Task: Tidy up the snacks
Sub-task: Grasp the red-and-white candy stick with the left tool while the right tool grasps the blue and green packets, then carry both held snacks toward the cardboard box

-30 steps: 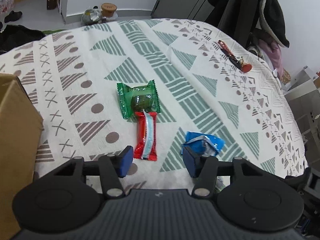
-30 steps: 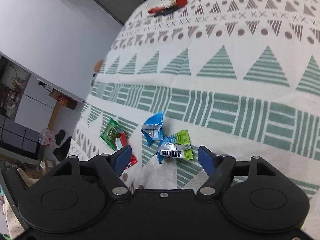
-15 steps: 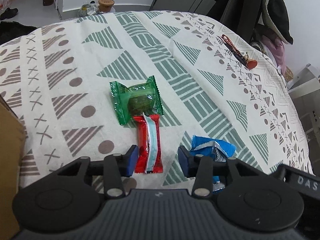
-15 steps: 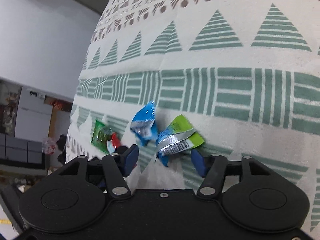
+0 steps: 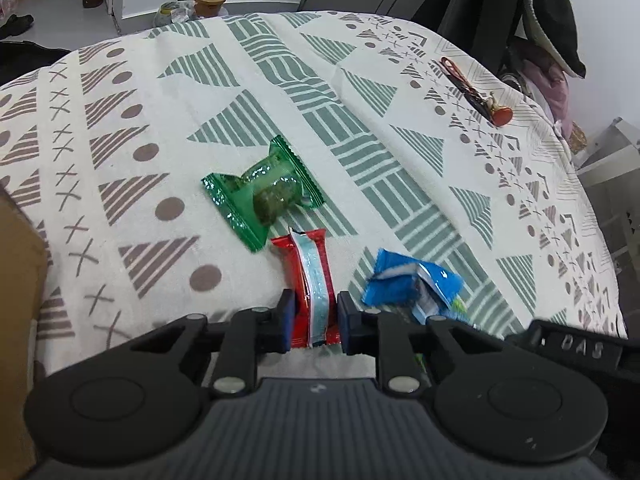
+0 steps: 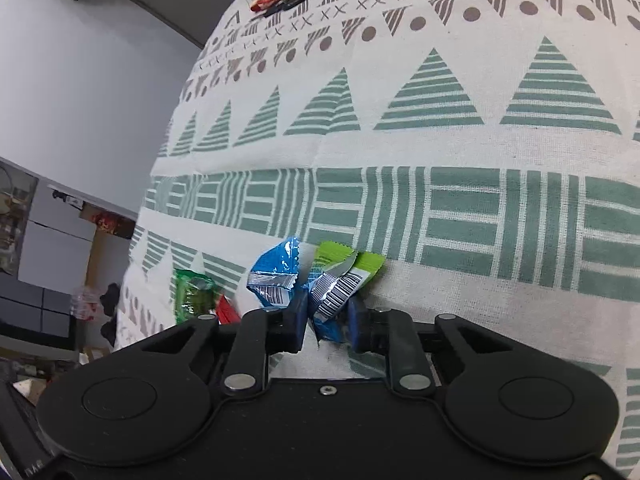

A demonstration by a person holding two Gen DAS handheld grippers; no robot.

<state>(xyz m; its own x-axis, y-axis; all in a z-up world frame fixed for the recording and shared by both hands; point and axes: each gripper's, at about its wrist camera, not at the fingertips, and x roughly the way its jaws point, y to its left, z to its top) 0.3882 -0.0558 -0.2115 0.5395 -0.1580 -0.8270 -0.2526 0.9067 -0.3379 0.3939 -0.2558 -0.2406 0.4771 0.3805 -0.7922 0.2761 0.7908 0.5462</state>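
Here the left claw (image 5: pixel 313 320) has its blue pads pressed against both sides of the red snack bar (image 5: pixel 310 276), gripping its near end on the patterned tablecloth (image 5: pixel 248 88). Just beyond the bar lies the green wrapped snack (image 5: pixel 262 194), touching its far end, and the blue packet (image 5: pixel 412 284) sits just to its right. The right claw (image 6: pixel 327 320) is closed on the lime-green packet (image 6: pixel 340 280), whose barcode faces up; the blue packet lies touching its left side. A cardboard box (image 5: pixel 16 280) stands at the left edge.
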